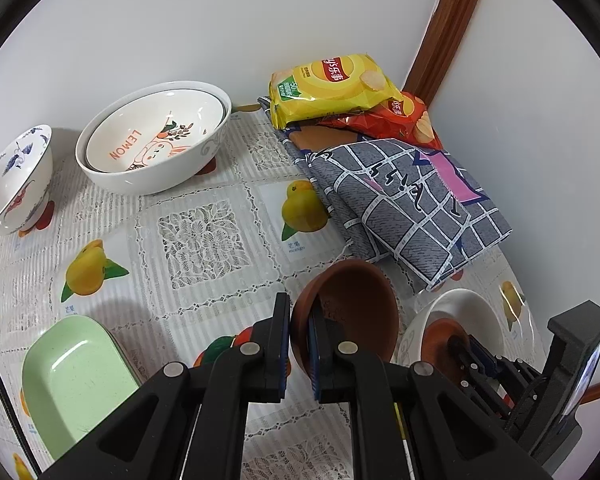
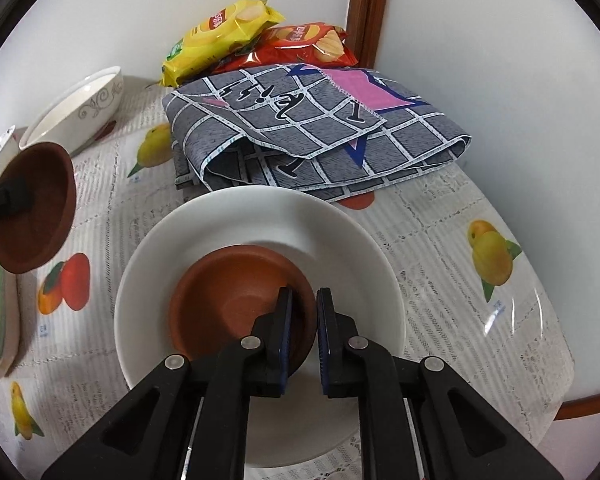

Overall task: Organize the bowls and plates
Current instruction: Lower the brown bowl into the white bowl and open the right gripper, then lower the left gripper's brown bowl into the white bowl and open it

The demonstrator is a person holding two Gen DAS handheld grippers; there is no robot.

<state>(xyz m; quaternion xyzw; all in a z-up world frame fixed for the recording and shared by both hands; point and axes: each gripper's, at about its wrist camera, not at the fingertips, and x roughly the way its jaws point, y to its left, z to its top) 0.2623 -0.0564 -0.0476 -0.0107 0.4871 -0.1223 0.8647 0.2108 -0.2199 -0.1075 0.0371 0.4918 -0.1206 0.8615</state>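
My left gripper (image 1: 299,344) is shut on the rim of a brown clay bowl (image 1: 356,308) and holds it tilted above the table; that bowl also shows in the right wrist view (image 2: 36,216). My right gripper (image 2: 303,332) is shut on the rim of a second brown clay bowl (image 2: 228,304), which sits inside a white plate (image 2: 340,240). In the left wrist view that plate (image 1: 472,312) lies at the lower right with the right gripper over it. A LEMON bowl (image 1: 152,136) is nested in a larger white bowl (image 1: 156,180). A blue-patterned bowl (image 1: 12,184) stands far left.
A green rectangular dish (image 1: 72,376) lies at the front left. A folded grey checked cloth (image 2: 320,128) lies behind the white plate, with yellow (image 2: 220,36) and red (image 2: 300,44) chip bags on its far end. Walls close the back and right.
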